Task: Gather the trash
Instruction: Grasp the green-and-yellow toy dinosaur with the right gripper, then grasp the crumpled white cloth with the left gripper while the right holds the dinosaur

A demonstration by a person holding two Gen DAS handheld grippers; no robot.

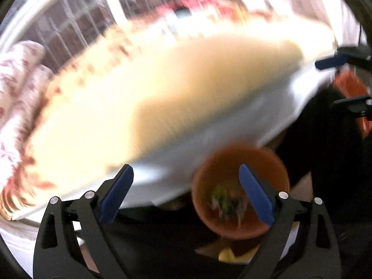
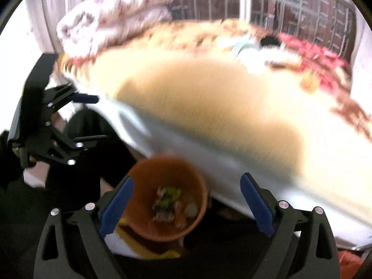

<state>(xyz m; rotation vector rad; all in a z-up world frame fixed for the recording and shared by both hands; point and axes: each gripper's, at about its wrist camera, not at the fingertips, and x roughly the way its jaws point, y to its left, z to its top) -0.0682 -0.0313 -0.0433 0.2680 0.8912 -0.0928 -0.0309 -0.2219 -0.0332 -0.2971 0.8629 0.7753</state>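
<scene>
An orange bin stands on the dark floor beside the bed, below both grippers. Blurred trash, green and dark scraps, lies at its bottom. My left gripper is open above it with nothing between its blue pads; its right finger overlaps the bin in the picture. In the right wrist view the same bin with the trash shows between and behind the pads of my open, empty right gripper. Each gripper appears in the other's view: the right gripper, the left gripper.
A bed with a cream cover fills most of both views, heavily blurred. A folded floral quilt and a red patterned cloth lie on it. A barred window is behind. Something yellow lies under the bin.
</scene>
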